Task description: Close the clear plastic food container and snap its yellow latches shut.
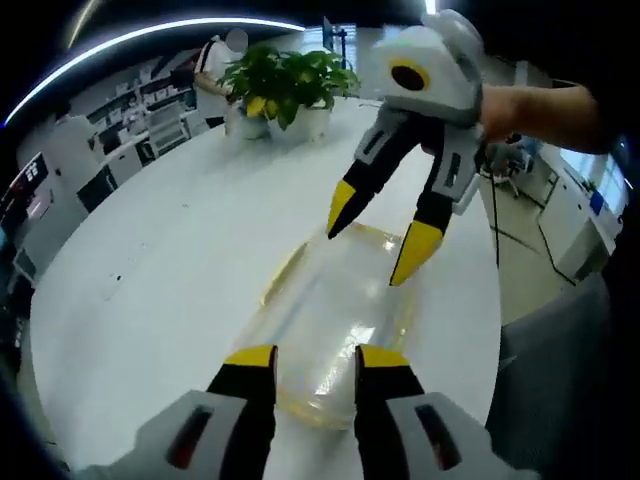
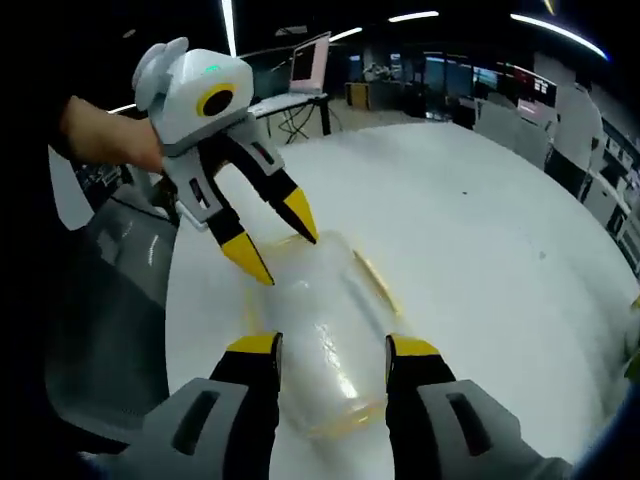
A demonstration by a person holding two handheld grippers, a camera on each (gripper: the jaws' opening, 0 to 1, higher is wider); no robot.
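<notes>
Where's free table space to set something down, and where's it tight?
Free: the bare white table between the clear container and the potted plants, and the wide stretch beyond the container in the right gripper view. Tight: both ends of the container, where the left hand-held gripper and right hand-held gripper hover open.

The white table [image 1: 150, 290] lies bare and open along both long sides of the clear container [image 1: 330, 330]. The left gripper [image 1: 312, 365] and right gripper [image 1: 385, 240] occupy its two ends, jaws parted. Two potted plants [image 1: 285, 85] stand at the table's far edge, well apart
</notes>
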